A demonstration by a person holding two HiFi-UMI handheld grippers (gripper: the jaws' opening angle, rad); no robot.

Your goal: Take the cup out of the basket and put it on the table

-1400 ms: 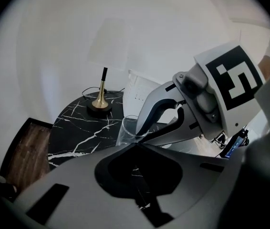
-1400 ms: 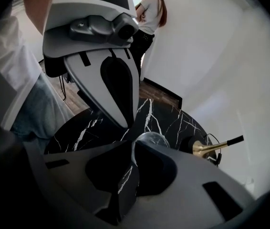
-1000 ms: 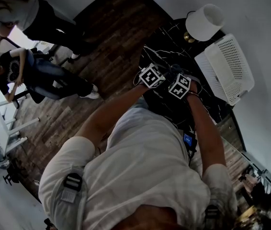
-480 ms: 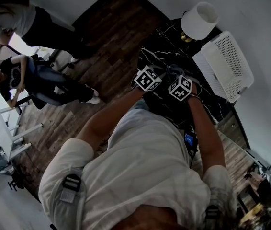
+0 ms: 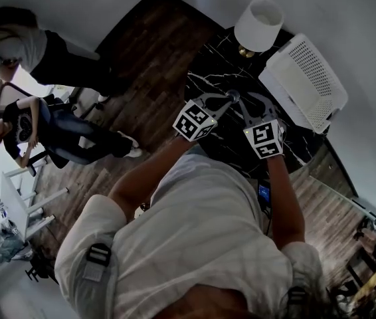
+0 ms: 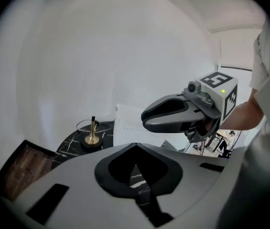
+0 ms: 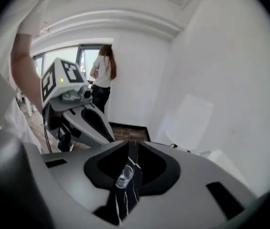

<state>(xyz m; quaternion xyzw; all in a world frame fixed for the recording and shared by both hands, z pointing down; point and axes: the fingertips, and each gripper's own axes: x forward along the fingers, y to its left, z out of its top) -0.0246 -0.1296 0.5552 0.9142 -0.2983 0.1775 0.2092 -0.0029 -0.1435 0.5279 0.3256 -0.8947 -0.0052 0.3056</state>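
A small clear cup [image 7: 124, 177] stands upright on the black marble table [image 5: 208, 72]; it shows through the slit between my right gripper's jaws, well beyond them. My right gripper [image 7: 128, 146] is shut with nothing held. My left gripper [image 6: 135, 148] is shut too, and only a sliver of the tabletop shows between its jaws. In the head view both grippers reach over the table's near edge, the left gripper [image 5: 226, 98] and the right gripper [image 5: 240, 103] with their tips almost meeting. The white perforated basket [image 5: 304, 82] lies at the table's right side; I cannot see inside it.
A lamp with a white shade [image 5: 260, 24] and brass base [image 6: 93, 136] stands at the table's far side, left of the basket. White walls close in behind the table. Two people [image 5: 35, 45] are on the wooden floor to the left.
Both grippers have pushed forward over the table, their marker cubes have spread apart and the jaw tips now point towards each other. The head view has shifted slightly.
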